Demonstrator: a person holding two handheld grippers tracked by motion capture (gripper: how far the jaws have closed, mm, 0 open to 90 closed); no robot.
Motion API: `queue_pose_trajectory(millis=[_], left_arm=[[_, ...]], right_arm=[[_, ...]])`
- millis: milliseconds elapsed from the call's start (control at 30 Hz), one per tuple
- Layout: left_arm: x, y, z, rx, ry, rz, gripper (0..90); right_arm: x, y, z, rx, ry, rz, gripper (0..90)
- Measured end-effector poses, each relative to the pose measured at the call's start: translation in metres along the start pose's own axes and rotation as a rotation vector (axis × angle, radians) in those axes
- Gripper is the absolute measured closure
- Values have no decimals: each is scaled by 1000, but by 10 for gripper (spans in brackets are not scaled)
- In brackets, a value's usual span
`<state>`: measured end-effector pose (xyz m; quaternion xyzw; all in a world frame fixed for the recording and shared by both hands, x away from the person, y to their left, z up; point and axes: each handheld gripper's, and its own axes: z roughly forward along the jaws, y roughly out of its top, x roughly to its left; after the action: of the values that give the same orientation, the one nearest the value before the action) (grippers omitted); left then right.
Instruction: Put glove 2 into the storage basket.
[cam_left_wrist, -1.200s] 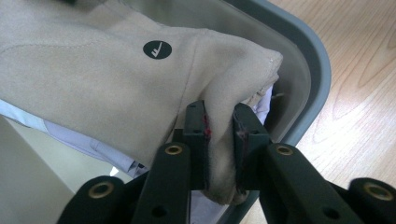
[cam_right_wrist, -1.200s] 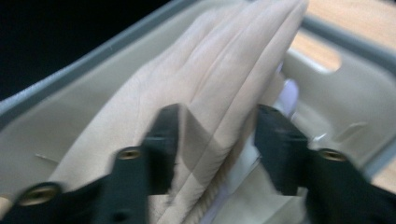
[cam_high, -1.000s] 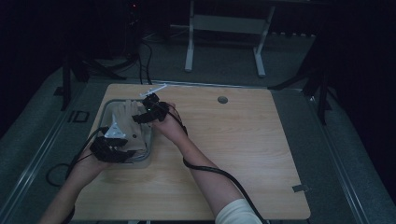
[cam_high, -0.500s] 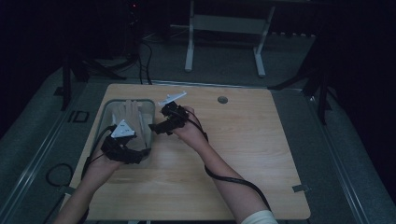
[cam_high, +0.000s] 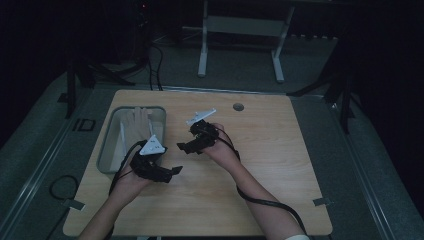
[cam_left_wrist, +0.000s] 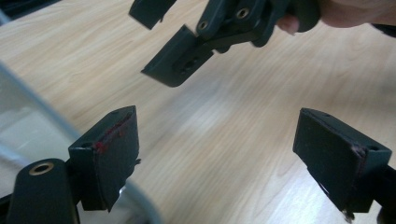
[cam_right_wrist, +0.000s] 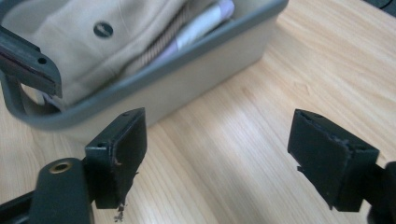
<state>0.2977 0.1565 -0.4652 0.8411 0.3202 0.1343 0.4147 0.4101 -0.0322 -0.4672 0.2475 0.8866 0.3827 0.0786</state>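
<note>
I have both grippers off the load: the left gripper (cam_high: 172, 171) and the right gripper (cam_high: 181, 147) hover over the pale wooden table (cam_high: 280, 165) with jaws spread wide and nothing between them; the right gripper's jaws have just been closing a little. The folded beige cloth garment (cam_right_wrist: 93, 42) lies inside the shallow grey rectangular plastic tray (cam_high: 111, 150) at the table's left side, beside a white-and-lilac striped fabric piece (cam_right_wrist: 201, 21). I judge the cloth soft, light and floppy, so I would pinch a thick fold near its edge. The right gripper view shows a dark round button and a ribbed seam that the high view cannot resolve; the left gripper view shows the right gripper's jaws from below.
</note>
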Motion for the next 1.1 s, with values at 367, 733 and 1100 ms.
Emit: queue_pose_trajectory(millis=[367,733,1100], left_arm=[[-16,-9,20,12,-81,13,147],[-32,-17,40,23,-152,50,147],[-49,-28,68,45,-225,92,147]], right_arm=[[-6,-36,-6,4,-13,-3,170],[-11,-75,-14,-1,-23,1,170],[-14,-117,-19,23,-28,21,164]])
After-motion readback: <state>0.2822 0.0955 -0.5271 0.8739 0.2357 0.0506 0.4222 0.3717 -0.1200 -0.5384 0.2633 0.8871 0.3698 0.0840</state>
